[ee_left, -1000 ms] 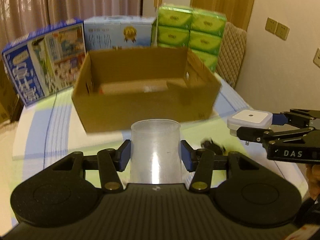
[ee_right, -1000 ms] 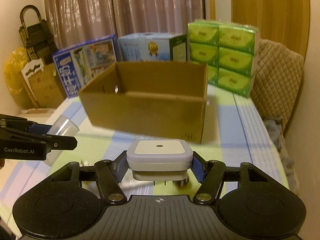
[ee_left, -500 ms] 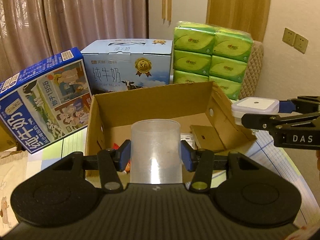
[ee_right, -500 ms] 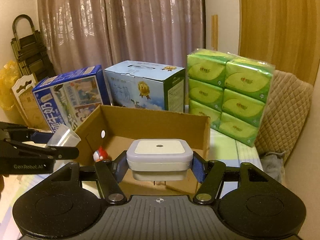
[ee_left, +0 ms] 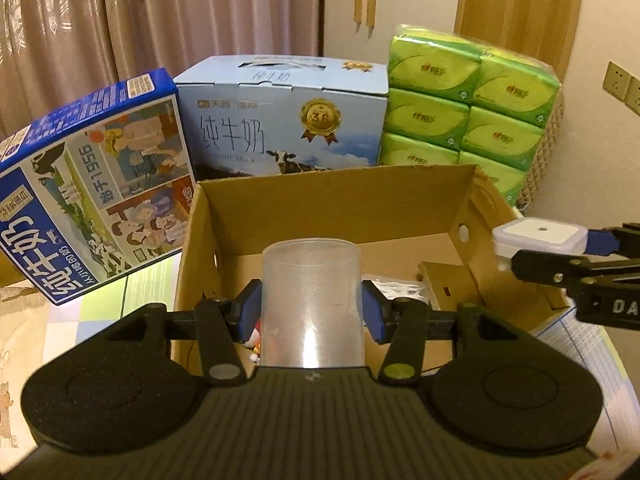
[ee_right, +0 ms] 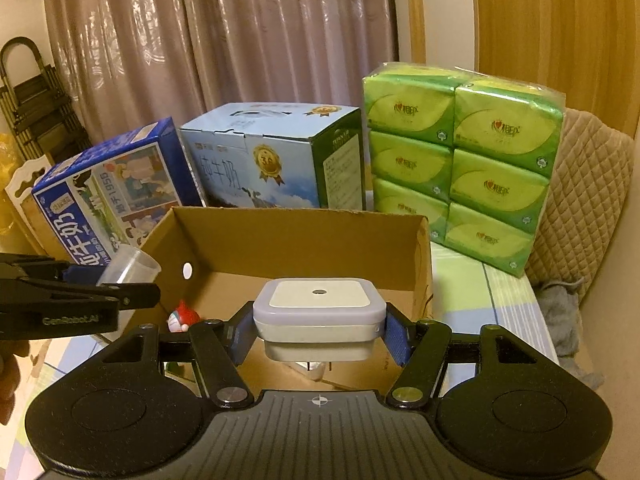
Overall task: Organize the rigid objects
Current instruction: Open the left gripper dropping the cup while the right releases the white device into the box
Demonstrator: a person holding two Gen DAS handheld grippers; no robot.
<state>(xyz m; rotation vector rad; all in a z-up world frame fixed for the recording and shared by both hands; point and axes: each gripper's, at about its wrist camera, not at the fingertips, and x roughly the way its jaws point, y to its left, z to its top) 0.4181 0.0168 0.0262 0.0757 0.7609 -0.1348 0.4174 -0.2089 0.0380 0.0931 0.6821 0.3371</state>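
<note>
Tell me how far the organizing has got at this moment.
Done: a small red-and-white toy figure and some printed packets already lie in the open brown cardboard box. In hand: the left gripper clamps a clear plastic cup, and the right gripper clamps a white square plug-in night light, both held above the box. Left: releasing both inside.

Pinkish curtains (ee_right: pixel 200 60) straight ahead of claw; wooden panel (ee_right: pixel 552 40) ahead-right; quilted chair back (ee_right: pixel 588 184) far right; wall sockets (ee_left: pixel 624 84) on cream wall.
</note>
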